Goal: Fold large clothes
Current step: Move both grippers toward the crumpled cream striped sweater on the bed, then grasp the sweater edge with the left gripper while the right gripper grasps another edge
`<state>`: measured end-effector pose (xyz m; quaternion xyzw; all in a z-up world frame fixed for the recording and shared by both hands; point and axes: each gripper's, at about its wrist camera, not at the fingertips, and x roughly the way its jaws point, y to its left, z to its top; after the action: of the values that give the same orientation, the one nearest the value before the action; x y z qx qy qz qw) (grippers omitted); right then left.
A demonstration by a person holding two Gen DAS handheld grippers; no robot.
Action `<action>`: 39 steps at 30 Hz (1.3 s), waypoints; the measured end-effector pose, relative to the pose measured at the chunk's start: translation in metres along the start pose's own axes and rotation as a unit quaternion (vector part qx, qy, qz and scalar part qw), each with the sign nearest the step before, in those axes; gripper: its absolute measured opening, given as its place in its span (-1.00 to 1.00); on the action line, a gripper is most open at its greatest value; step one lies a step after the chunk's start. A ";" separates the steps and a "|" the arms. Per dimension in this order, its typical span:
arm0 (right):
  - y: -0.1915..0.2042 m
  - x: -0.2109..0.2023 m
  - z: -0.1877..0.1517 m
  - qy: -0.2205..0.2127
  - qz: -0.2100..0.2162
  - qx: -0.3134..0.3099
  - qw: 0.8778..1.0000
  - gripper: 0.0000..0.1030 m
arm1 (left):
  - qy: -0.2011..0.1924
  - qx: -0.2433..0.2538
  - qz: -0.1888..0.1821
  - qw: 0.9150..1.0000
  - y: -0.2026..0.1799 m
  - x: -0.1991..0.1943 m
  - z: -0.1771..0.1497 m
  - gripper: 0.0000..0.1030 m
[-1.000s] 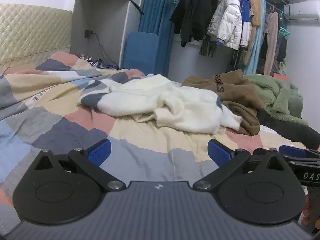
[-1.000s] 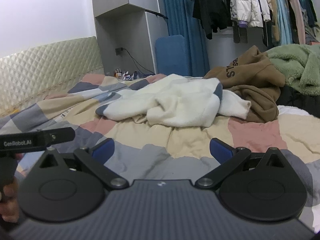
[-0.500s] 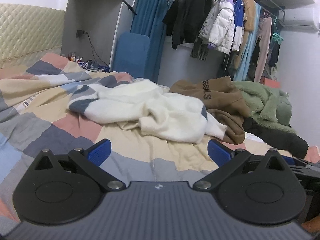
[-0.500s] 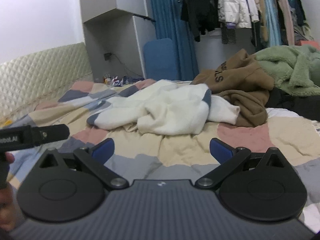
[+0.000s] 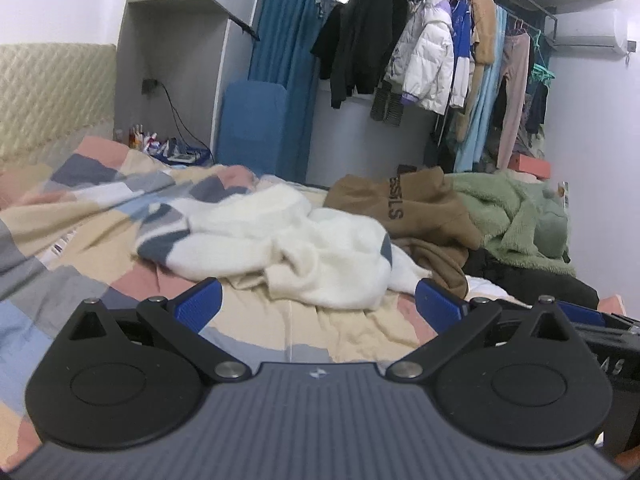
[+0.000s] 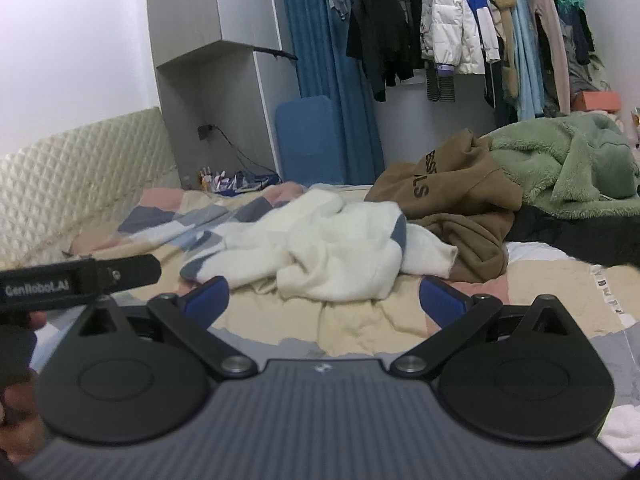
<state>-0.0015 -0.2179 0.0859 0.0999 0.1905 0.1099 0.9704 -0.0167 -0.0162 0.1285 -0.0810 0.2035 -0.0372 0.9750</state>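
Across the patchwork bedspread [image 5: 120,248] lay a crumpled white sweater [image 5: 304,252] (brown hoodie [image 5: 420,208] just behind); left gripper [image 5: 318,300] and right gripper [image 6: 324,298] both hovered spread wide, grasping nothing.

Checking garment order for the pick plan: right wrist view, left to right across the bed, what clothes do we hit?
white sweater → brown hoodie → green fleece, all lying on the patchwork bedcover. Both the left gripper and the right gripper are open and short of the pile.
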 end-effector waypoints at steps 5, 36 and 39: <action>-0.003 -0.010 0.014 -0.003 0.002 0.025 1.000 1.00 | -0.001 -0.012 -0.006 1.000 0.008 -0.017 0.015 1.00; -0.030 0.207 -0.018 0.139 0.026 0.212 0.967 1.00 | 0.106 -0.106 0.001 0.989 0.150 0.268 0.016 1.00; -0.033 0.247 -0.029 0.167 0.023 0.241 0.956 1.00 | 0.111 -0.116 0.021 0.987 0.163 0.312 0.004 1.00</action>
<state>0.2159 -0.1831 -0.0338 0.3152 0.3680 0.0978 0.8693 0.2762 0.1116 -0.0177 -0.1851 0.3148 -0.0015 0.9309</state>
